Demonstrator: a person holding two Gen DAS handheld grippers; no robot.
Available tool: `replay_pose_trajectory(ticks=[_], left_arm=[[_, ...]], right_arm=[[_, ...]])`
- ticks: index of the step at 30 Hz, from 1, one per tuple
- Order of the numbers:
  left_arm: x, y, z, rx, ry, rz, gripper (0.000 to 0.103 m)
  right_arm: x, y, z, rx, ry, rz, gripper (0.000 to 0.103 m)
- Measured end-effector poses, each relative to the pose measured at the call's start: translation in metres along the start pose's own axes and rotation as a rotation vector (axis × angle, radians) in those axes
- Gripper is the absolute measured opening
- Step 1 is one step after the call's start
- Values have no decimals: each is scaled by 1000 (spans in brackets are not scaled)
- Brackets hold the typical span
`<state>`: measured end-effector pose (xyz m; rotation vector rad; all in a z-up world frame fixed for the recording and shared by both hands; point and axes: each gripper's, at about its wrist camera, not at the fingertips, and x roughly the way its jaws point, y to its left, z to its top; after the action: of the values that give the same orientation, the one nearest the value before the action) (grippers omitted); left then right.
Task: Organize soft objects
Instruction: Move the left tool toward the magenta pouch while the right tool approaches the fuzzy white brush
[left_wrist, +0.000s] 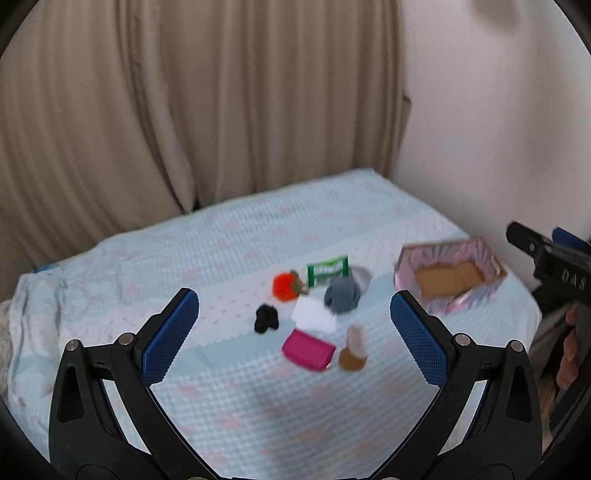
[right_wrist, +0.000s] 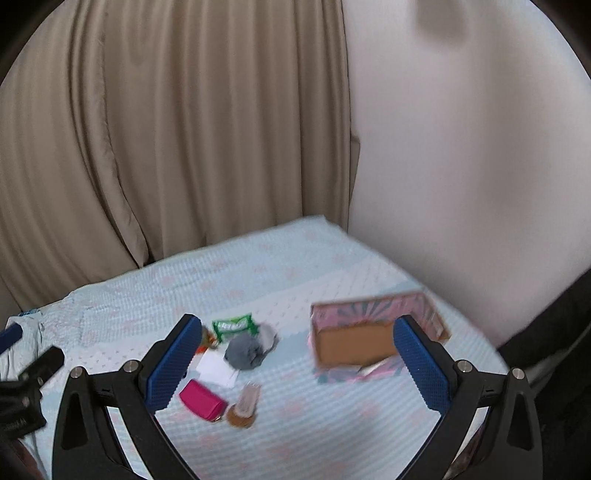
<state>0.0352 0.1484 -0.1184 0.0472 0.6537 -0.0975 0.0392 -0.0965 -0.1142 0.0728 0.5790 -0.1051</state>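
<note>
Small items lie on a light blue bedspread (left_wrist: 229, 251): an orange plush (left_wrist: 285, 285), a green packet (left_wrist: 328, 270), a grey soft bundle (left_wrist: 341, 295), a black sock ball (left_wrist: 266, 318), a white cloth (left_wrist: 314, 314), a magenta pouch (left_wrist: 308, 350) and a brown-capped bottle lying down (left_wrist: 354, 349). An open pink box (left_wrist: 448, 278) stands to their right, empty. My left gripper (left_wrist: 294, 334) is open, held above the items. My right gripper (right_wrist: 297, 363) is open and empty, above the bed between the grey bundle (right_wrist: 243, 351) and the box (right_wrist: 369, 339).
Beige curtains (left_wrist: 184, 110) hang behind the bed; a pale wall (left_wrist: 498, 129) stands on the right. The right gripper's body and a hand (left_wrist: 565, 332) show at the left wrist view's right edge. The left gripper's body (right_wrist: 26, 384) shows at the right wrist view's left edge.
</note>
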Motion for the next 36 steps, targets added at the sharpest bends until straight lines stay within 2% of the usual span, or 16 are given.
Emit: replay_pose_trajectory(ticks=[5,10,14,19,23,29,33,36], left_arm=[[71,27,-35,107,101,-83,103],[141,36,-63,130,195,-141,103],[193,29,-86,165,264,-198,103],[248,2,-119,240,343,-272,103],[280,-18,-144,295,359,-270,103],[301,-26,-159,336,331,-219,103],[316,-27,-166,349,340,-196,103],[327,-28,-170,333,363,-212,103]], right_arm=[[47,38,-33,36,102,-34,103],[106,62,-72,62,219,-41,103],[143,71,-101,78,301,-48,103],[197,76,-139,98,426,-43,103],[235,74,-163,138,509,-32,103],[274,73,-187,188,588,2,103],[291,73,-200,224,626,16,102],[300,72,-210,250,660,36,90]])
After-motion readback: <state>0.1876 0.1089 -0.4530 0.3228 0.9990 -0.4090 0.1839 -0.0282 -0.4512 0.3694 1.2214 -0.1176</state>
